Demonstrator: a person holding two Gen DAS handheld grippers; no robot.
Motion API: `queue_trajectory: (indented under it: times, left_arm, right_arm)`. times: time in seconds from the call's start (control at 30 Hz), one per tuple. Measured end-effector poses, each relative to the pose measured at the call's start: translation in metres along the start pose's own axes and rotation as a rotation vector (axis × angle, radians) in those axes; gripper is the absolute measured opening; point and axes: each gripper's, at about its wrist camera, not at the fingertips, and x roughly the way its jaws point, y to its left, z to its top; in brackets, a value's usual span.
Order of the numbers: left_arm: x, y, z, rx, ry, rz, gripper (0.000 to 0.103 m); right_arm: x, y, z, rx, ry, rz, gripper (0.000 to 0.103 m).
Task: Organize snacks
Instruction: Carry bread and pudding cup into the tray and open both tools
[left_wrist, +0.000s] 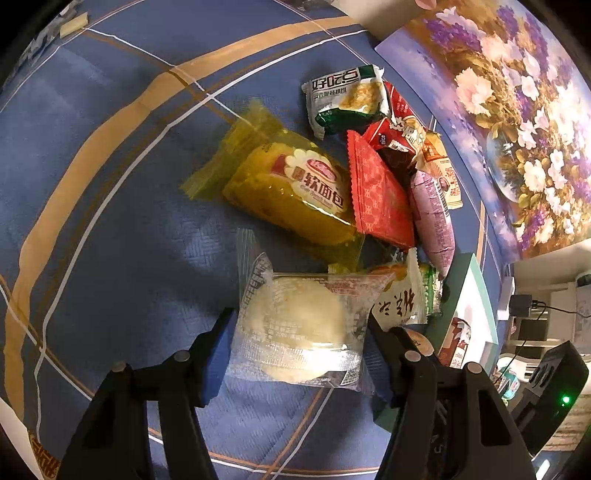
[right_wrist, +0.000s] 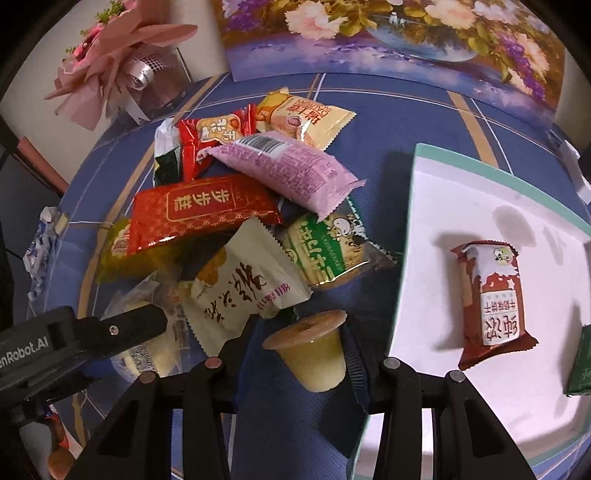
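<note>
A pile of wrapped snacks lies on a blue patterned tablecloth (left_wrist: 110, 184). My left gripper (left_wrist: 301, 332) is shut on a clear-wrapped pale round cake (left_wrist: 295, 332) at the near edge of the pile. Beyond it lie a yellow soft-bread pack (left_wrist: 295, 188), a red pack (left_wrist: 380, 195), a purple pack (left_wrist: 434, 218) and a green-white pack (left_wrist: 347, 99). My right gripper (right_wrist: 301, 347) is shut on a small yellow jelly cup (right_wrist: 314, 354), beside the white tray (right_wrist: 461, 206). The tray holds a brown-white snack pack (right_wrist: 495, 302) and a green pack (right_wrist: 581, 365) at its edge.
A floral painting (right_wrist: 388, 37) stands at the table's back edge. A pink bouquet (right_wrist: 110, 55) is at the back left in the right wrist view. A cream pack (right_wrist: 243, 291), a green-striped pack (right_wrist: 328, 251) and a red pack (right_wrist: 203, 214) crowd the pile's near side.
</note>
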Motion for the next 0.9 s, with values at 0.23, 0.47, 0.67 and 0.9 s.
queue_trajectory:
  times: [0.23,0.47,0.67,0.9]
  left_arm:
    - [0.012,-0.015,-0.002,0.042,-0.001,0.052,0.070]
    - [0.005,-0.014,-0.003,0.025,-0.024,0.030,0.065]
    - [-0.013,-0.020,-0.001,0.030,-0.076,0.010,0.065]
    - [-0.033,-0.039,-0.007,0.066,-0.141,-0.005,0.065]
  right_arm:
    - [0.002,0.005,-0.004,-0.021,0.001,-0.017,0.046]
    - [-0.002,0.007,-0.007,-0.006,0.007,0.002,0.046]
    - [-0.016,0.003,-0.003,0.009,-0.017,0.045,0.046]
    - [-0.040,-0.004,0.000,0.028,-0.067,0.079,0.046]
